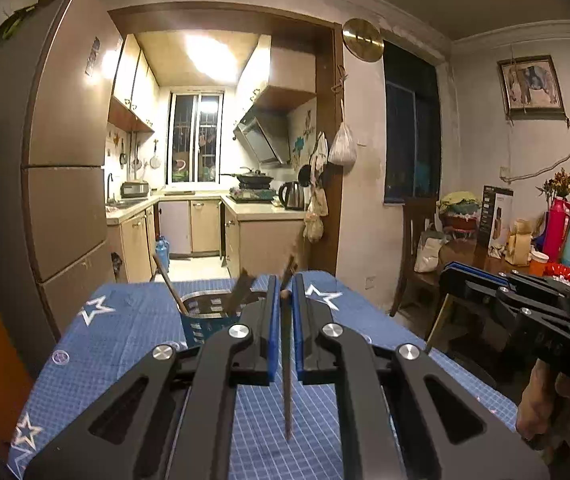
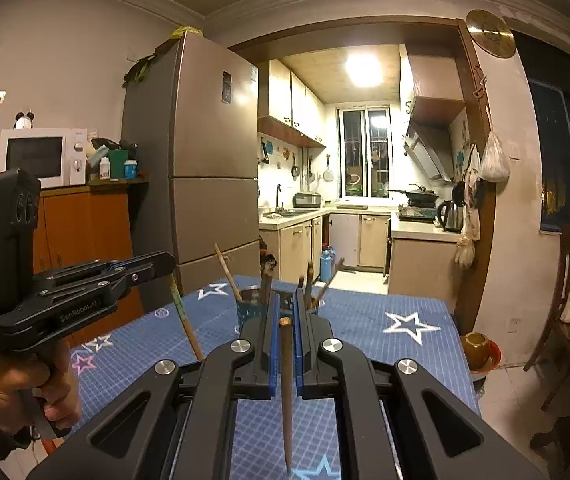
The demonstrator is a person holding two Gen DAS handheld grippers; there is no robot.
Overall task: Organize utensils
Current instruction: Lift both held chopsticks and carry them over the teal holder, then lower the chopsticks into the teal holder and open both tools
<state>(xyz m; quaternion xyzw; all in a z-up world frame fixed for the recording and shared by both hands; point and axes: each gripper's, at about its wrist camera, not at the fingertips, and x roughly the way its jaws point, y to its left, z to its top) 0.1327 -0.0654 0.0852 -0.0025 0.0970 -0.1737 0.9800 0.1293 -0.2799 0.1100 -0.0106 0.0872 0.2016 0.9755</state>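
My left gripper (image 1: 285, 284) is shut on a dark brown chopstick (image 1: 287, 380), which hangs point-down between the blue pads above the star-patterned tablecloth (image 1: 133, 332). Just beyond it stands a blue perforated utensil holder (image 1: 205, 330) with several chopsticks leaning in it. My right gripper (image 2: 287, 300) is likewise shut on a brown chopstick (image 2: 286, 392), tip pointing down. The utensil holder (image 2: 250, 313) sits right behind its fingers. In the right wrist view the left gripper (image 2: 165, 259) is at the left with its chopstick (image 2: 185, 320) dangling. The right gripper (image 1: 451, 272) shows at the right of the left wrist view.
A tall fridge (image 1: 65, 160) stands at the table's far left, with the kitchen doorway behind. A wooden chair (image 1: 417, 248) and a cluttered side table (image 1: 485, 256) are to the right. A bowl (image 2: 479, 346) sits on the floor by the table's right edge. A hand (image 2: 17, 392) grips the left handle.
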